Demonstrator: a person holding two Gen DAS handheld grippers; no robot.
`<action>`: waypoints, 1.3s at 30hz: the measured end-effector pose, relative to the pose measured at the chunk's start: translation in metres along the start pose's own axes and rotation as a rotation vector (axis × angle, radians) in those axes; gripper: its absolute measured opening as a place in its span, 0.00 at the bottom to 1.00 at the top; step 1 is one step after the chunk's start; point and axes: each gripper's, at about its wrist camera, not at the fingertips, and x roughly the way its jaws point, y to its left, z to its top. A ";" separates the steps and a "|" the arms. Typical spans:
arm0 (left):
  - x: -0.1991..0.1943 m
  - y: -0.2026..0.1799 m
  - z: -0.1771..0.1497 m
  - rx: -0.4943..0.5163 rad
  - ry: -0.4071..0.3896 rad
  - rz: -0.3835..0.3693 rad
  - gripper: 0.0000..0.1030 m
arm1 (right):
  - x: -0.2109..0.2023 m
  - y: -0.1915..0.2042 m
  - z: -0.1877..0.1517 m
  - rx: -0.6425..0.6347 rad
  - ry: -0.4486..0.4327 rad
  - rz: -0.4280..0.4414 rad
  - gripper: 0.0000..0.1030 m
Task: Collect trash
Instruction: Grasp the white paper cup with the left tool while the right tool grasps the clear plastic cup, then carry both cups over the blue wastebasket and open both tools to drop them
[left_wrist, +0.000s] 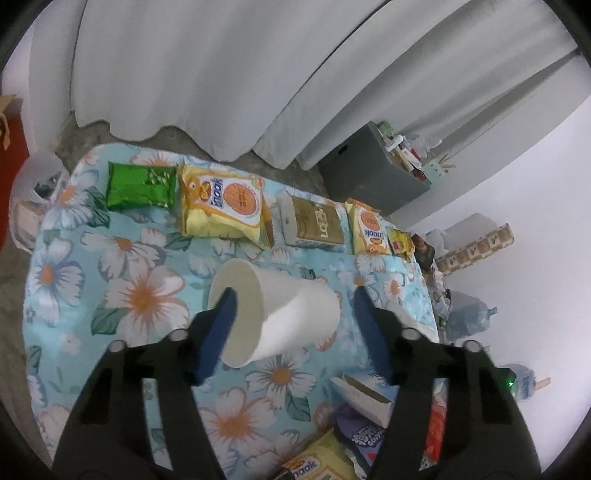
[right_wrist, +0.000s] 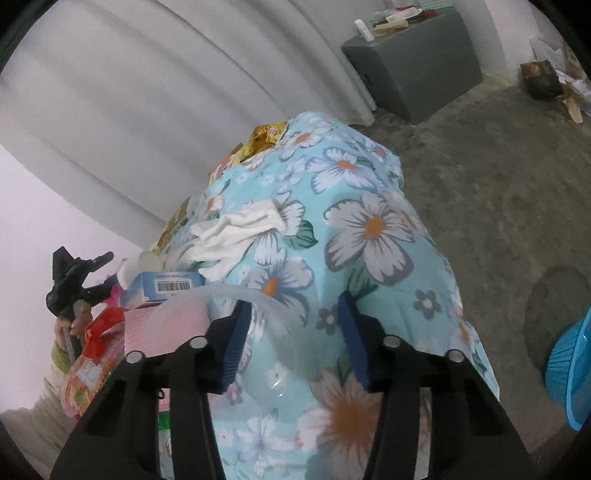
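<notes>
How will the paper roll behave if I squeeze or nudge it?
The paper roll lies on its side, so it would probably roll. It looks soft and light, so the left gripper straddling it may dent it.

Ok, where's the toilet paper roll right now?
In the left wrist view, the toilet paper roll lies on its side on the floral tablecloth, between the left gripper fingers, nearer than the row of snack packets.

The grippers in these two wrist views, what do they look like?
Both match. The left gripper and the right gripper each have a black plastic frame with slotted cut-outs and round silver pivot pins, ending in two flat dark-blue ribbed fingers. No cables, markings or sleeves show on them.
</notes>
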 end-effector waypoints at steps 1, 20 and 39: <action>0.001 0.000 0.000 -0.001 0.006 -0.002 0.49 | 0.002 0.000 0.001 -0.001 0.004 -0.001 0.35; 0.001 -0.028 -0.009 0.085 0.026 -0.087 0.01 | -0.036 0.016 -0.001 0.003 -0.093 0.002 0.06; -0.138 -0.199 -0.099 0.373 -0.162 -0.282 0.01 | -0.180 0.017 -0.044 0.000 -0.333 -0.001 0.06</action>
